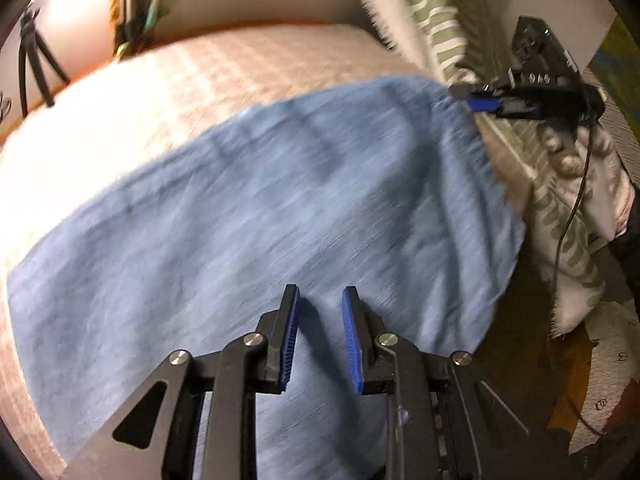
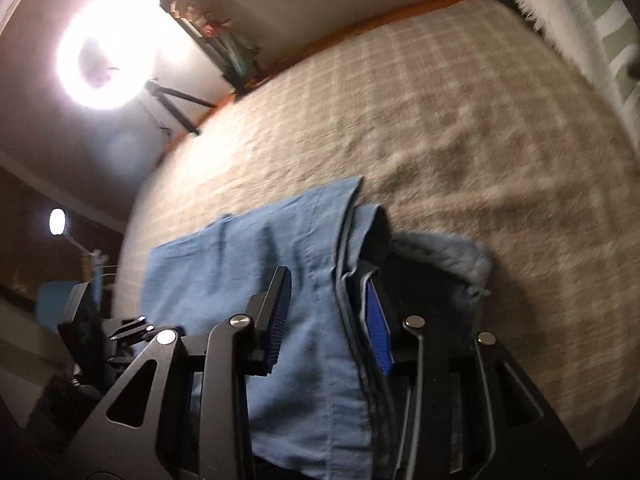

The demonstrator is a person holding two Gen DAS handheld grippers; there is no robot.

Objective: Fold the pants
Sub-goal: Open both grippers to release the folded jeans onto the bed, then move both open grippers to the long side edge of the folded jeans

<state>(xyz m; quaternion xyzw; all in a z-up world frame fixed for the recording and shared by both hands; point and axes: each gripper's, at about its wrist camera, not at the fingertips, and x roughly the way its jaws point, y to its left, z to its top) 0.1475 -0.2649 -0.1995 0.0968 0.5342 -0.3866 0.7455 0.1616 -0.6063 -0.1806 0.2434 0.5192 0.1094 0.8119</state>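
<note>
The bed (image 1: 248, 68) carries everything: a beige quilted cover with a woven check, soft and slightly nubbly. Across its near edge lie the pants (image 1: 280, 200), pale blue, a thin brushed cloth that looks light and limp, likely to sag and slide unless pinched at a seam or hem (the stitched edges look firmest). The right gripper (image 2: 326, 284) has its jaws spread with cloth between them, not clamped as far as I can judge. The left gripper (image 1: 320, 300) hovers over the fabric, jaws apart, holding nothing.
</note>
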